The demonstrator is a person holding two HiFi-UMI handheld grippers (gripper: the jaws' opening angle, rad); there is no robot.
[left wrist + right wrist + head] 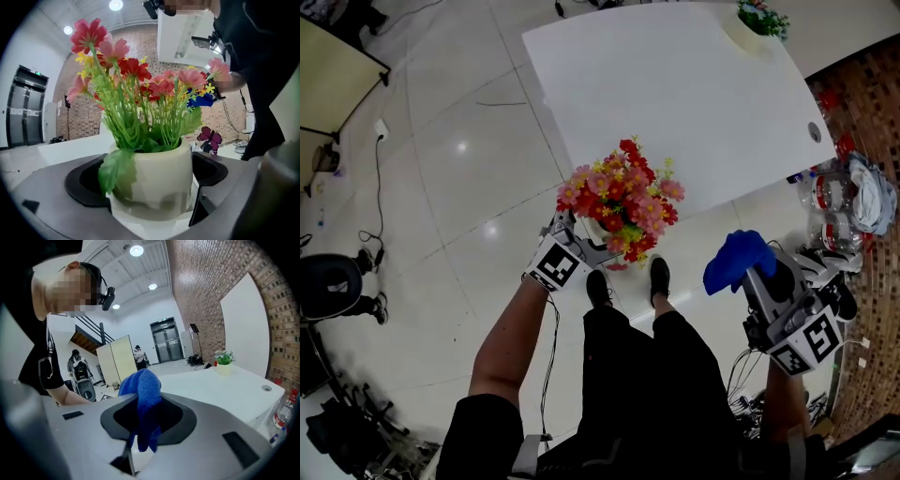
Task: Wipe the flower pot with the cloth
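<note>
A cream flower pot [157, 180] full of red, pink and yellow artificial flowers [619, 197] hangs over the floor, just in front of the white table's near edge. My left gripper [595, 234] is shut on it, with one jaw on each side of the pot's wall and a green leaf drooping over the left side. To the right and lower down, my right gripper [750, 277] is shut on a blue cloth [736, 258]. The cloth [143, 394] stands up in a bunch between the jaws and hangs down past them. Cloth and pot are apart.
The white table [675, 84] lies ahead, with a second small potted plant [757, 23] at its far right corner. Plastic bottles [830, 192] and bags sit on the floor at the right. The person's shoes [628, 281] are below the pot, and cables run on the tiled floor.
</note>
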